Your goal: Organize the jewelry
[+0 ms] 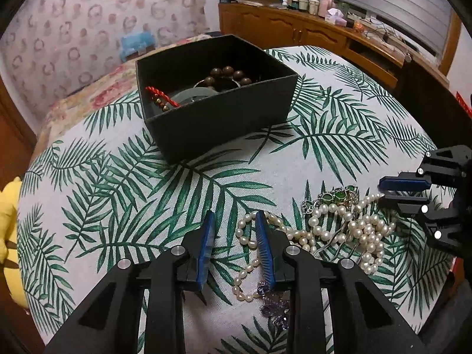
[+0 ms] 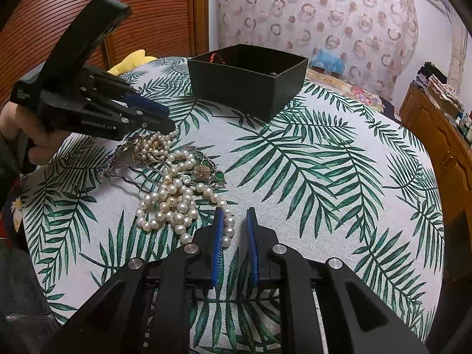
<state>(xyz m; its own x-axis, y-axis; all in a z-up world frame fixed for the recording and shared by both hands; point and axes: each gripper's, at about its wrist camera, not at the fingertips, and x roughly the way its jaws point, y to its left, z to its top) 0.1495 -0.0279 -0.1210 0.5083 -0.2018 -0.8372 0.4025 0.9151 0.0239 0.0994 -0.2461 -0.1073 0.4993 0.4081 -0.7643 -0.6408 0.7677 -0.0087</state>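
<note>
A tangle of pearl strands lies on the palm-leaf tablecloth, with a green-stone bracelet and a purple crystal piece. My left gripper is down over the pile's left end. Its jaws stand apart with a loop of pearls between them, beside the right finger and clear of the left one. The right gripper hovers low at the near end of the pearls, narrowly open and empty. The black box behind holds a wooden bead bracelet, a red cord and a pale bangle.
A person's hand holds the left gripper. A yellow plush sits at the table's left edge. Beyond the table are a flowered bed cover and a wooden dresser crowded with bottles.
</note>
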